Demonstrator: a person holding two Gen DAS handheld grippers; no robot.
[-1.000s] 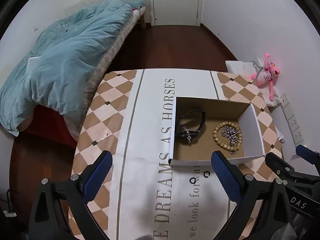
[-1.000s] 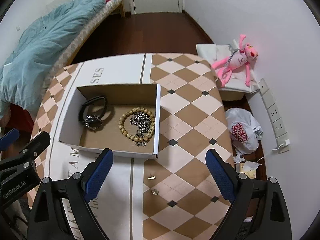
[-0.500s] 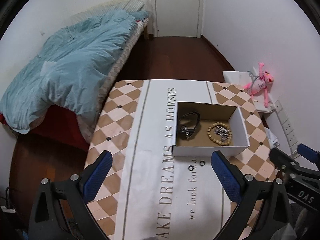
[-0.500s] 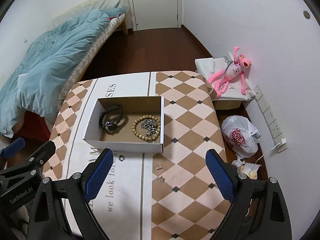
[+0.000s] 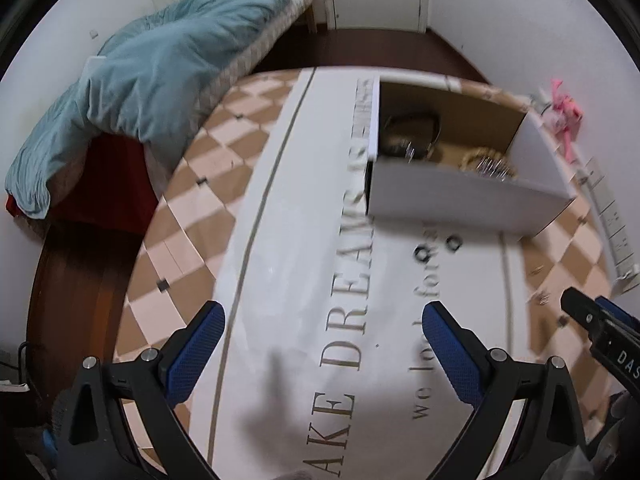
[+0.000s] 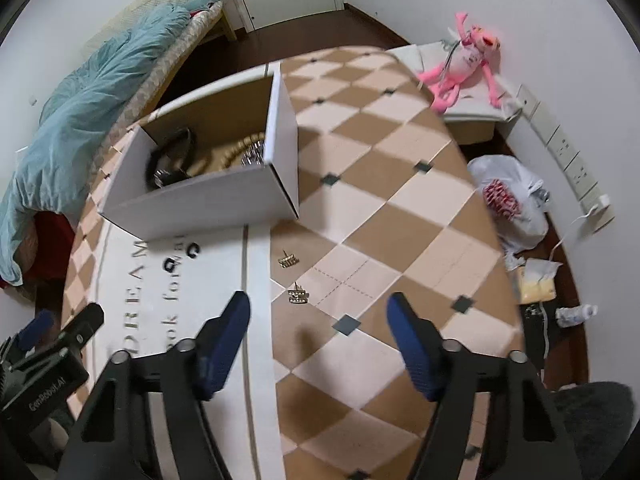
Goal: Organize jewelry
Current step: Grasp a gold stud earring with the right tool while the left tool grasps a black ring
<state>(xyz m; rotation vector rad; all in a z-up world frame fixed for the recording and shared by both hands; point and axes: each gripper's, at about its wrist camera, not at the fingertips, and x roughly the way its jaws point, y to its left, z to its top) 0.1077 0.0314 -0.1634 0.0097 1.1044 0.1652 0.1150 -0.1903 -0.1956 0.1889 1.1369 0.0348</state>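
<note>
Left gripper (image 5: 322, 334) spread wide over the printed white strip, nothing between the pads. Further right, white box (image 6: 208, 200) holding bracelets, two black rings (image 6: 181, 258) before it. Right gripper (image 6: 318, 322) closing, empty, above two gold earrings (image 6: 293, 278).

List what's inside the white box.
In the box: a black strap, a bead bracelet and a silver chain. The near wall covers their lower parts.

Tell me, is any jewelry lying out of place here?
Yes. Two gold earrings and two small black rings lie loose on the table outside the white box, which already holds the other jewelry.
</note>
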